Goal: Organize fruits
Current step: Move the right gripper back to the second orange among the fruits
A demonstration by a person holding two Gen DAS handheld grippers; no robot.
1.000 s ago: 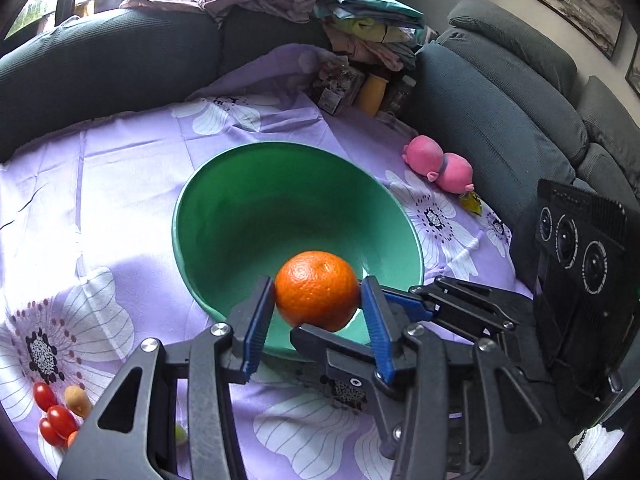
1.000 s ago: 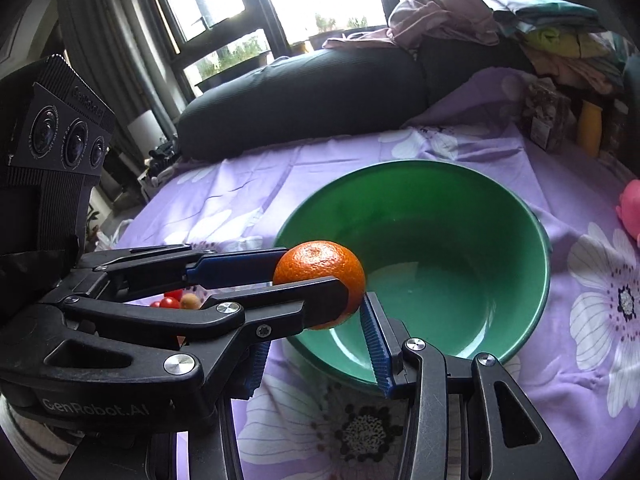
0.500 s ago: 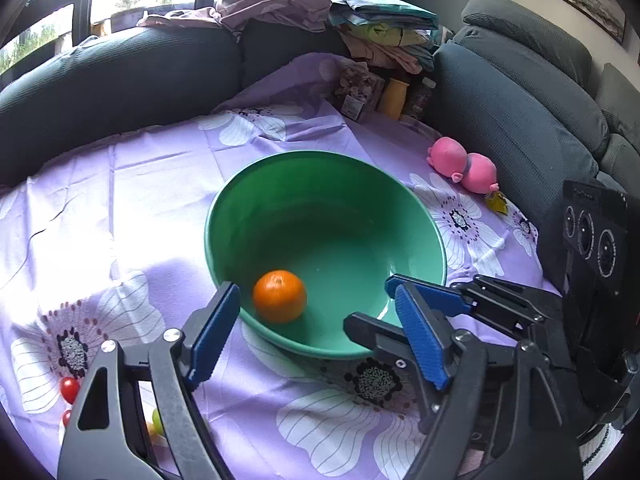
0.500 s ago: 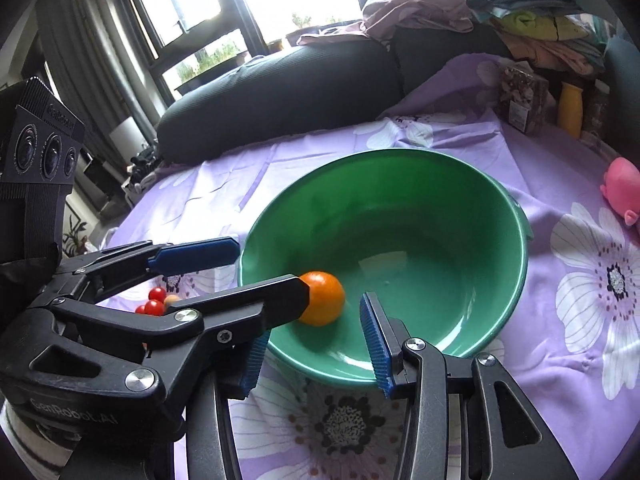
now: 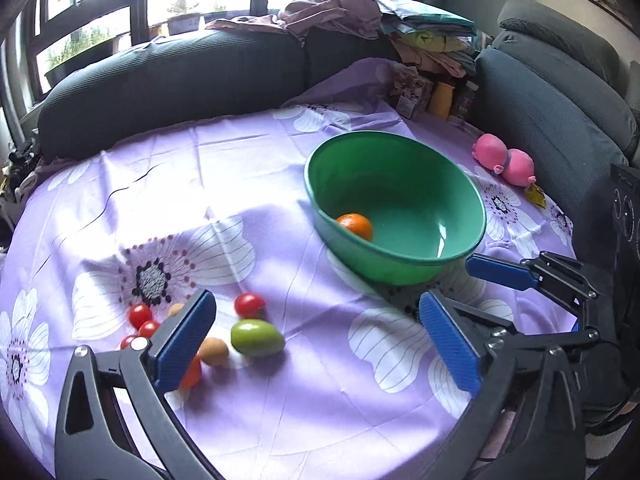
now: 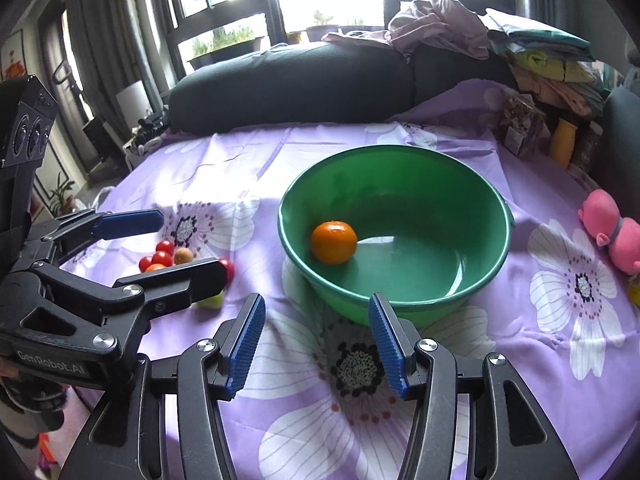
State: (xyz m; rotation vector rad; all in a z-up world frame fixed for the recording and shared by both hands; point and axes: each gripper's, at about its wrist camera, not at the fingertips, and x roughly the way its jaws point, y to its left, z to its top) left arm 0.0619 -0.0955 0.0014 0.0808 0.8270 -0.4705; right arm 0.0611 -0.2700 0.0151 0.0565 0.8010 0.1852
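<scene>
An orange (image 5: pixel 356 226) (image 6: pixel 334 242) lies loose inside the green bowl (image 5: pixel 400 270) (image 6: pixel 440 200), against its near-left wall. My left gripper (image 5: pixel 316 344) (image 6: pixel 160 248) is open and still opening, nothing between its pads; it hovers over the cloth left of the bowl. Below it lie a green fruit (image 5: pixel 256 337) (image 6: pixel 212 301), a tan fruit (image 5: pixel 214 352) and several cherry tomatoes (image 5: pixel 249 305) (image 6: pixel 164 258). My right gripper (image 6: pixel 316 344) is open and widening in front of the bowl, holding nothing.
A purple floral cloth (image 5: pixel 280 184) covers the table. A pink toy (image 5: pixel 504 160) (image 6: pixel 612 228) lies right of the bowl. A yellow bottle (image 6: pixel 562 140) and packets stand at the back right. Dark sofa cushions (image 6: pixel 292 84) with piled clothes ring the table.
The left gripper opened and let go of the orange, which dropped into the bowl. Both grippers pulled back from the bowl; the left one swung left over the small fruits. The right jaws widened.
</scene>
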